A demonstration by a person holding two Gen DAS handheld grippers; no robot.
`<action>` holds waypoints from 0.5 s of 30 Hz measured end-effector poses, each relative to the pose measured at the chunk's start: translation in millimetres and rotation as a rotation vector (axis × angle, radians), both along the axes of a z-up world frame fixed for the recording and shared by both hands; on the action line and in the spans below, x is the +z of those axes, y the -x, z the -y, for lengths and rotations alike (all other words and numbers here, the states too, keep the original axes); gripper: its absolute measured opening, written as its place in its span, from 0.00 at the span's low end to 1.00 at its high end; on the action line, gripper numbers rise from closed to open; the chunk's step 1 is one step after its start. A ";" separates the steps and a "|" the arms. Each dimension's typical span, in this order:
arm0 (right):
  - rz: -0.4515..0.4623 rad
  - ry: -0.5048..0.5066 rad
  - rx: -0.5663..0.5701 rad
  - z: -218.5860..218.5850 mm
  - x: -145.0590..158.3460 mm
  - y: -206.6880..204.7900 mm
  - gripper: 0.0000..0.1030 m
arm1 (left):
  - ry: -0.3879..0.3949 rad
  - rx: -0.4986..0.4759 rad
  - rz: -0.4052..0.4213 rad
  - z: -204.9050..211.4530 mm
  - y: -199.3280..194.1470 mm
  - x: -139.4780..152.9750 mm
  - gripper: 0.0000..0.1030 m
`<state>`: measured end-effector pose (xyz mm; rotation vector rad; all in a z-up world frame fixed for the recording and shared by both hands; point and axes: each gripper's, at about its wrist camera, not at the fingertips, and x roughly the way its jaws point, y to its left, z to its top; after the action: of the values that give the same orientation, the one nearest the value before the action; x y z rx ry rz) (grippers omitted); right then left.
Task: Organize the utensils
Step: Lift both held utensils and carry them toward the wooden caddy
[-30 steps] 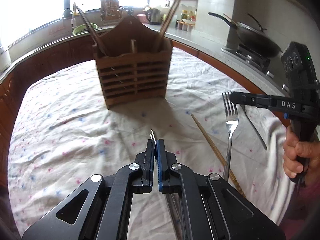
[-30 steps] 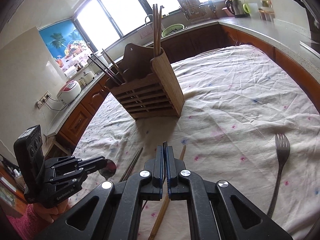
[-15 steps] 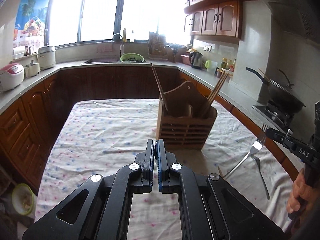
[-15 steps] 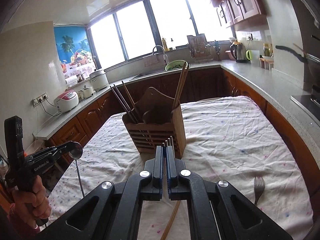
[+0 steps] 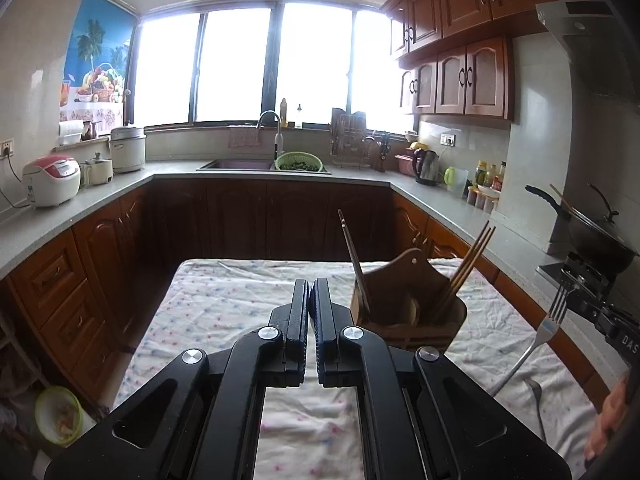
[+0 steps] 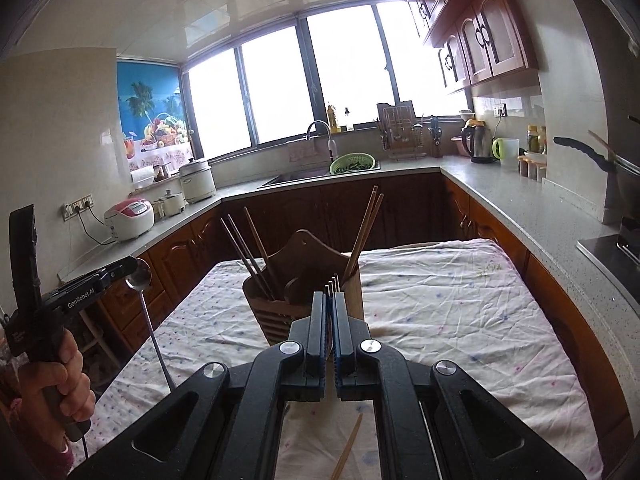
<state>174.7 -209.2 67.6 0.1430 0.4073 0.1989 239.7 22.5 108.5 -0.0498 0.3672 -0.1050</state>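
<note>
My left hand-held gripper [image 6: 134, 270] clamps long steel spoon [image 6: 149, 312], left of slatted wooden utensil caddy [image 6: 304, 280]; right hand-held gripper [image 5: 576, 294] clamps silver fork [image 5: 540, 336], right of caddy.

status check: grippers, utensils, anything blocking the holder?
Left gripper shut on spoon. Right gripper shut on fork. Holder ahead, path clear. Second fork on table.

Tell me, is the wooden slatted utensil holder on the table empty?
No, the wooden slatted utensil holder has several chopsticks standing in its compartments.
</note>
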 end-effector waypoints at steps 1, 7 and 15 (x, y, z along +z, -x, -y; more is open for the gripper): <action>0.011 0.002 -0.004 2.2 4.0 -3.1 0.02 | -0.003 0.011 0.012 0.1 -4.6 3.8 0.02; 0.092 0.009 -0.023 7.4 32.3 -21.5 0.02 | -0.006 0.092 0.084 3.3 -34.7 26.6 0.02; 0.152 0.027 -0.036 7.3 52.4 -61.2 0.02 | -0.046 0.231 0.169 17.3 -81.2 41.1 0.02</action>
<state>236.0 -216.5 119.9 0.1072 0.2556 0.1672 320.9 5.2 149.6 -0.0376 0.1932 0.1274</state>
